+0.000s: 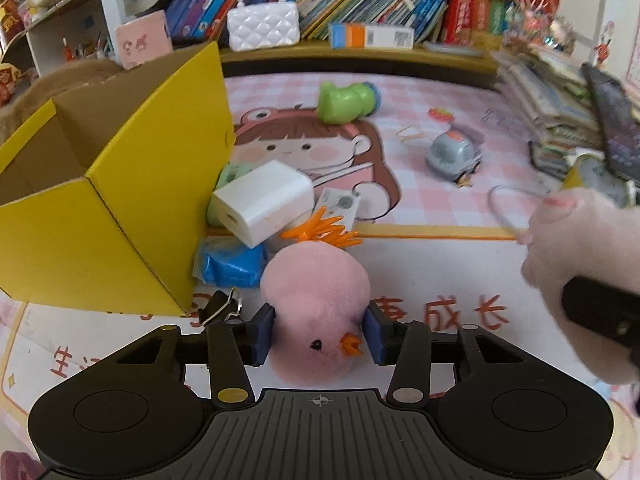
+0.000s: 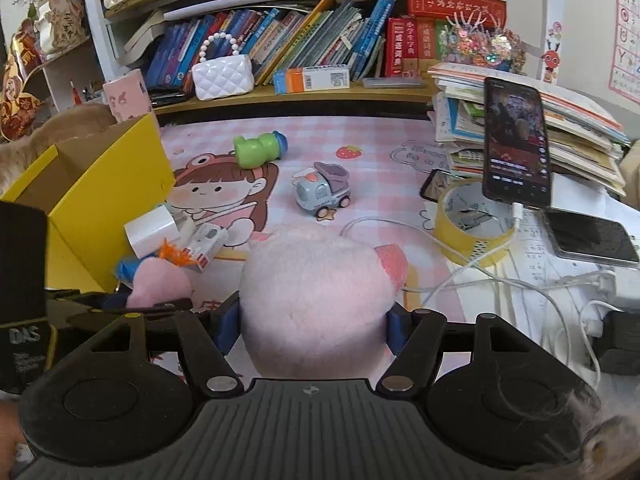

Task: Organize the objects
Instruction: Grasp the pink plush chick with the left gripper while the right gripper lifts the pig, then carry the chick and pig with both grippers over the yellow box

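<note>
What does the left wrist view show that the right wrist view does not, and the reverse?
Only the left wrist view shows the pink chick plush's face with its orange beak, squeezed in the left claw, and a black binder clip by the box corner.

Only the right wrist view shows the standing phone, the yellow tape roll, the white cables, and the pink pig plush squeezed in the right claw.

Both show the yellow box, white charger, green toy and toy truck.
</note>
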### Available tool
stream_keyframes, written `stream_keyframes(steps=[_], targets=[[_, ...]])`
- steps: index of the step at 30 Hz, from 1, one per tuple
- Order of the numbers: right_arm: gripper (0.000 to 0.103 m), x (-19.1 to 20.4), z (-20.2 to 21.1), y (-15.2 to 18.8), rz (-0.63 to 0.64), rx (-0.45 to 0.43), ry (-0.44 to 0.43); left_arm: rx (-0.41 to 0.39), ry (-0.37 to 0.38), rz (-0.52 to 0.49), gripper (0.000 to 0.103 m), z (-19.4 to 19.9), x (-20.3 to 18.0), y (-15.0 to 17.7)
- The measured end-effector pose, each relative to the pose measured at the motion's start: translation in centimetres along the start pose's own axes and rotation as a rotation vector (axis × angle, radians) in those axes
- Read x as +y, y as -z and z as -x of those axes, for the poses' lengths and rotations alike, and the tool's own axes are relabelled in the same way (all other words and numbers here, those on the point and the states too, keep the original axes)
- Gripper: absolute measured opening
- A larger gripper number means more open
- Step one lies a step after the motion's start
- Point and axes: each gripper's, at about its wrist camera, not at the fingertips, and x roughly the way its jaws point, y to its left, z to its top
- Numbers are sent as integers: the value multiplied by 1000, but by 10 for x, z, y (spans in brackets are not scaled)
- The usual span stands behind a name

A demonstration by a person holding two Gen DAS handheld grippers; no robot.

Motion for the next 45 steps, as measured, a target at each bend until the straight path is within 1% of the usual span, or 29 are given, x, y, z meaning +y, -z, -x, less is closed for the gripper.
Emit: stream_keyframes(steps=[2,6,11,14,19,25,32,38,45], targets=[[65,0,3,2,1,-3,16,-24,20,5,44,11,0,1],[65,2,9,7,-5,6,50,-60,90,29,44,35,4,2],[65,18,16,15,-7,23,59,-102,121,29,44,64,23,12],[65,36,20,19,-2,27,43,-112,113,24,44,78,40,22],[65,78,29,26,19,31,-3,-124,68,15,44,97,85,43],[65,151,39,38,77,39,-62,-135,37,50,44,117,150,62],[65,228,54,62,140,53,-87,-134,28,69,44,139,212,88],[66,266,62,81,112,56,-77,-134,40,47,44,150,245,109],[65,290,69,93,76,69,-67,-146,64,19,44,162,268,120]])
